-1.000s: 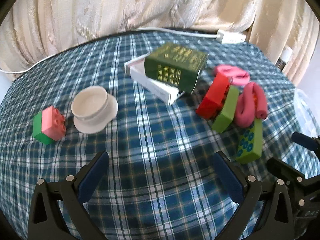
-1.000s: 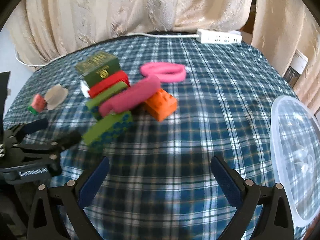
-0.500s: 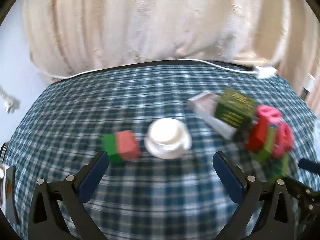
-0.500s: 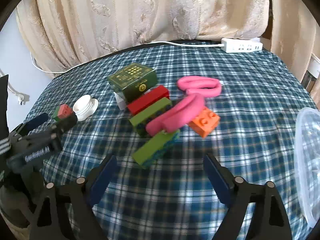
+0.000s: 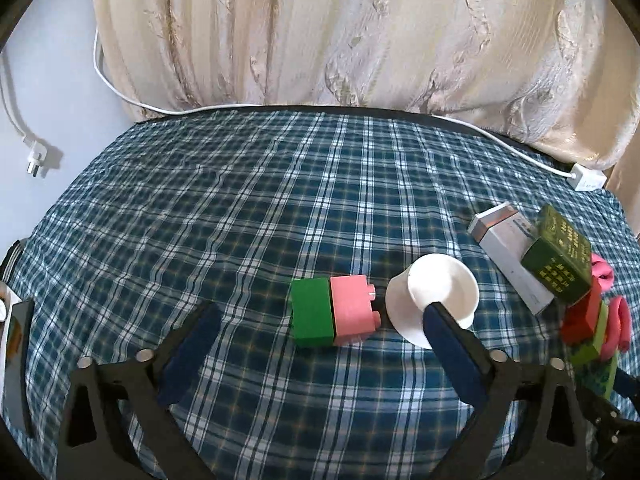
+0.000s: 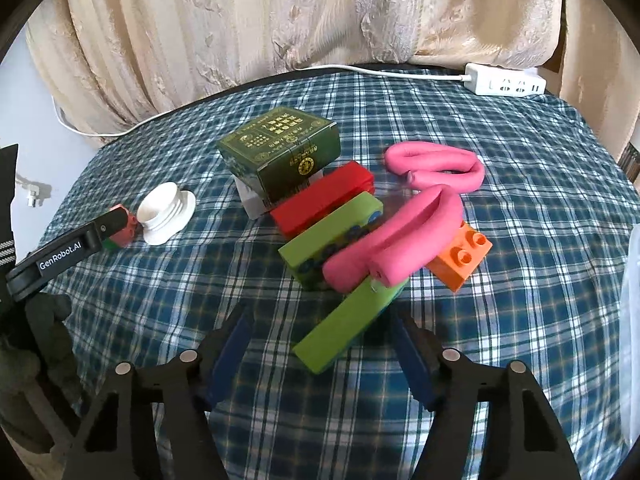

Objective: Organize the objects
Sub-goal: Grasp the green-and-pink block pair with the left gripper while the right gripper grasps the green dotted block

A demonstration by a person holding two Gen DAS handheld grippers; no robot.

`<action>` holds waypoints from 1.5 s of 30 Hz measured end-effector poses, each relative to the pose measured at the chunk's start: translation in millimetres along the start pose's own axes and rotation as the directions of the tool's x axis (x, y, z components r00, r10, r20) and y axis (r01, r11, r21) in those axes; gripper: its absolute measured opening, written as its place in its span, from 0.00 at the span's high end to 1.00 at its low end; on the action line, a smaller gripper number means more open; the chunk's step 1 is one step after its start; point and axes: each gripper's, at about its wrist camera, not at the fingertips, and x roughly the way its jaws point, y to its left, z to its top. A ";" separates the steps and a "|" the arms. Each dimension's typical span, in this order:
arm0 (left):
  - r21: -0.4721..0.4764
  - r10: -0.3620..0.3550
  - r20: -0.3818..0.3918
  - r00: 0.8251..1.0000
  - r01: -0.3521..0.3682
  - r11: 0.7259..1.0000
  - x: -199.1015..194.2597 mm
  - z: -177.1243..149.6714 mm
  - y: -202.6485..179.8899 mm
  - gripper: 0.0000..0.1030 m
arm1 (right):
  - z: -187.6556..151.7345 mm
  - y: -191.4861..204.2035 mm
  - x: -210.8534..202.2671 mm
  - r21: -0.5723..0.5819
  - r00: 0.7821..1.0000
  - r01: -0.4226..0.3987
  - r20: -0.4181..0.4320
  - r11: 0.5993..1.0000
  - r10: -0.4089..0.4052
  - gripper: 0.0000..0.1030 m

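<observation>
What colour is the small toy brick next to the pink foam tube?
Orange. The brick shows best in the right wrist view.

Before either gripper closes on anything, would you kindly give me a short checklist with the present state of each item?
1. Left gripper lined up on the green-and-pink block: ok, the block lies ahead between its fingers; the jaws have just been closing slightly, with nothing gripped.
2. White cup clear of the left gripper: not ok, one finger overlaps it in the left wrist view; contact cannot be told.
3. Right gripper lined up on the lime green block: ok, its near end lies just ahead; jaws have just been closing, not touching it.
4. Lime green block free to lift: not ok, a pink foam tube rests over its far end.
5. Clear container within reach: cannot tell.
</observation>
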 end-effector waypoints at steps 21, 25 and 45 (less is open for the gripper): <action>-0.035 -0.081 -0.064 0.995 0.079 0.996 16.7 -4.1 10.6 0.57 | -4.3 -3.0 -3.0 -0.007 0.997 0.070 0.039 0.997 -0.070 0.71; -0.031 -0.093 -0.045 0.995 0.092 0.995 11.7 -4.6 10.0 0.57 | -8.0 -8.1 -7.1 0.012 0.997 0.053 0.049 0.999 -0.054 0.79; 0.019 -0.137 0.003 0.991 0.137 0.990 -4.0 -7.5 -2.8 0.57 | -17.3 -8.4 -30.1 0.022 0.996 -0.024 0.087 0.999 0.022 0.85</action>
